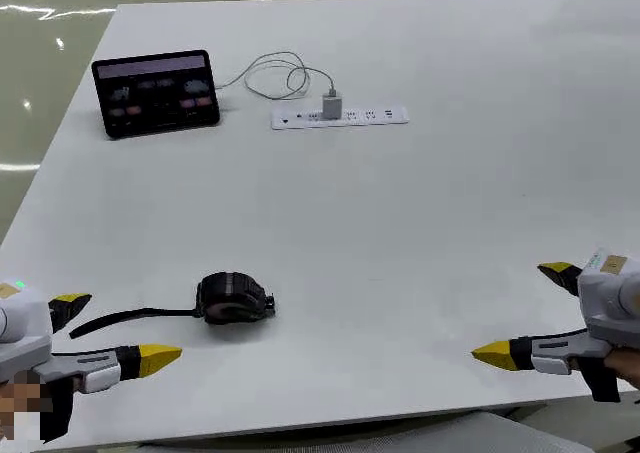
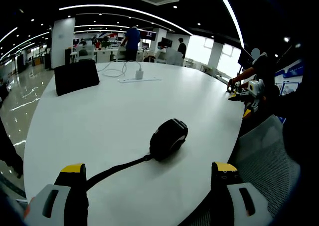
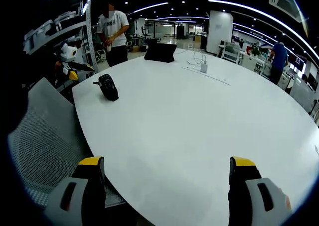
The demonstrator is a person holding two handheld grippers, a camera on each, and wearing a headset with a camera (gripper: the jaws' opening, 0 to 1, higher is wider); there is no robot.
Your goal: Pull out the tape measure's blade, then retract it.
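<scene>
Tape measure: lay black and untouched on the bench, near the front-left edge, just ahead of the left gripper.
Strap: trailed flat from the case toward the left gripper; in the left gripper view, ran back between the two jaws.
Left gripper: hovered at the near edge, jaws spread wide, gripping nothing.
Right gripper: hovered at the front-right edge, well apart from the tape measure, jaws wide and empty.
Tablet: stood propped at the far left, screen lit.
Power strip: lay right of the tablet, white charger plugged in, cable looped behind.
</scene>
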